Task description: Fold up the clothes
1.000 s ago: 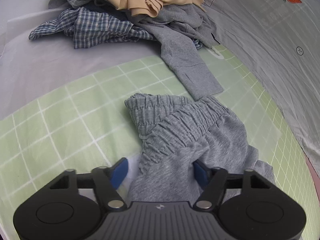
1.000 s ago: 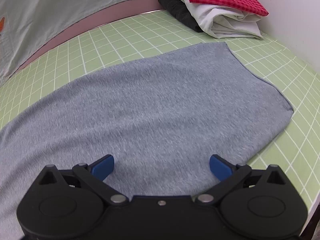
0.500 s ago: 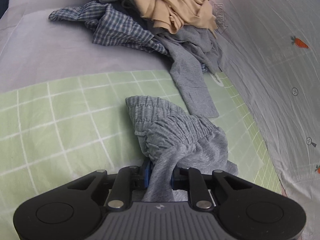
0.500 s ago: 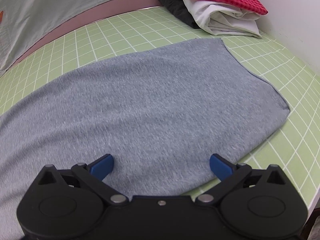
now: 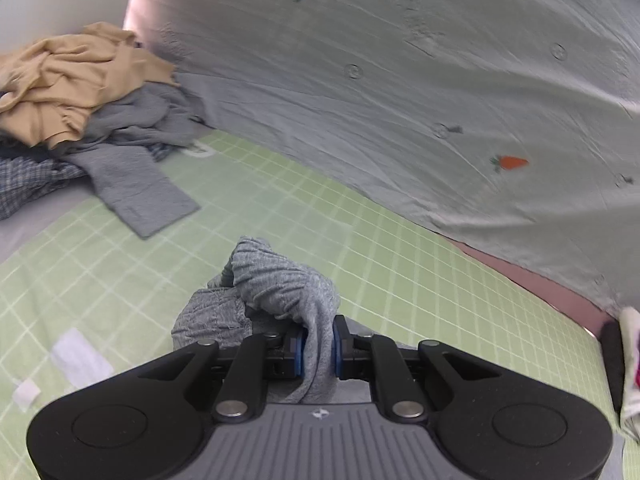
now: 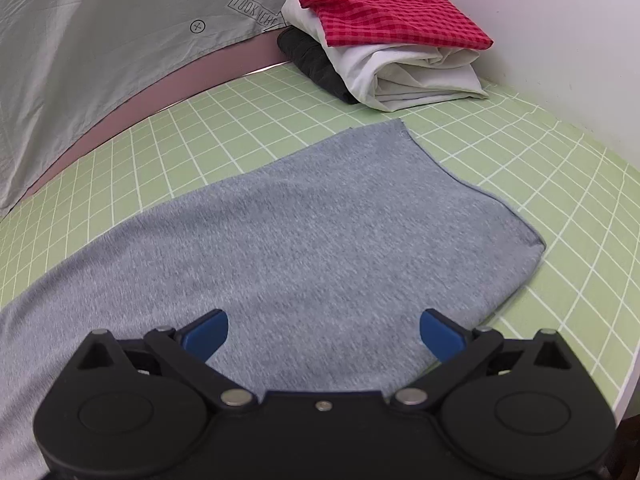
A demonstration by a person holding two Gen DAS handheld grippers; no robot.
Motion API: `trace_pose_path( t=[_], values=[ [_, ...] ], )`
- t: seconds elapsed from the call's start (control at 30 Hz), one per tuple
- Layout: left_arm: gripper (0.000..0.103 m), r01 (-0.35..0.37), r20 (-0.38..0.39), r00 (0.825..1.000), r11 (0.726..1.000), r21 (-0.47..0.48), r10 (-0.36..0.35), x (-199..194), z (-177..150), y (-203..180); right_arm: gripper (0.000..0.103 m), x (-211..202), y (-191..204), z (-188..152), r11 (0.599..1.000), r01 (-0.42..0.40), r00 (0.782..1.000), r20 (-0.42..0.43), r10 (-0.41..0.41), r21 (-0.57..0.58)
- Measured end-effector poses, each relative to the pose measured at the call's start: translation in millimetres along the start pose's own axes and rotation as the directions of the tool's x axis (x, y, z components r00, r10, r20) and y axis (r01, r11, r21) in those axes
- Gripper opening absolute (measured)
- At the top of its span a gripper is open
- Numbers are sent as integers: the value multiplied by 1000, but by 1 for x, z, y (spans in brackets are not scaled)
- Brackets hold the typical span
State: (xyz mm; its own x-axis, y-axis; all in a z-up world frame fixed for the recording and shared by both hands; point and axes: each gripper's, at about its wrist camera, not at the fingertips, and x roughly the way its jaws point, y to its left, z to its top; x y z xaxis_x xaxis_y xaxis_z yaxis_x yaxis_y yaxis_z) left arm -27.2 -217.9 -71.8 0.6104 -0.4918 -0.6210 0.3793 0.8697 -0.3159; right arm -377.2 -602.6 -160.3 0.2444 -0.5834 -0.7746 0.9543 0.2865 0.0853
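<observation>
Grey sweatpants lie on a green grid mat (image 5: 360, 240). My left gripper (image 5: 318, 346) is shut on the bunched elastic waistband (image 5: 276, 284) and holds it lifted above the mat. In the right wrist view the flat leg end of the grey sweatpants (image 6: 320, 240) lies spread on the mat (image 6: 560, 184). My right gripper (image 6: 324, 330) is open and empty, hovering low over the cloth near its near edge.
A pile of unfolded clothes, tan (image 5: 60, 88), grey (image 5: 136, 184) and blue plaid (image 5: 24, 184), lies at the far left. A folded stack, red check (image 6: 388, 12), white (image 6: 408, 76) and black (image 6: 316, 64), sits by the wall. A carrot-print sheet (image 5: 400, 100) hangs behind.
My left gripper closed on the waistband, then lifted it and swung to the right. My right gripper stayed open and drew back slightly over the leg.
</observation>
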Motion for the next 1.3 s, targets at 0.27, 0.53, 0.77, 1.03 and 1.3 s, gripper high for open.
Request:
trace_pose_path(
  t=[0.27,0.53,0.77,1.03,1.3],
  values=[
    [22,87,-244,970,941,327,-5,39,-86,-104,103,10,-17,0,999,-27,999,-23,26,-21],
    [58,99,-197,979,971,216,-56,13,-66,-101,103,19,-35,5,999,-48,998,-41,48,-20],
    [74,-5,-144,990,1000,-14,3,-8,-44,-65,103,25,-40,9,998,-64,997,-42,64,2],
    [72,-91,-197,978,989,-116,67,30,-41,-44,103,32,-40,7,997,-77,995,-63,77,3],
    [15,99,-180,979,995,30,-92,44,-34,-100,103,34,-47,10,998,-62,996,-62,63,25]
  ],
)
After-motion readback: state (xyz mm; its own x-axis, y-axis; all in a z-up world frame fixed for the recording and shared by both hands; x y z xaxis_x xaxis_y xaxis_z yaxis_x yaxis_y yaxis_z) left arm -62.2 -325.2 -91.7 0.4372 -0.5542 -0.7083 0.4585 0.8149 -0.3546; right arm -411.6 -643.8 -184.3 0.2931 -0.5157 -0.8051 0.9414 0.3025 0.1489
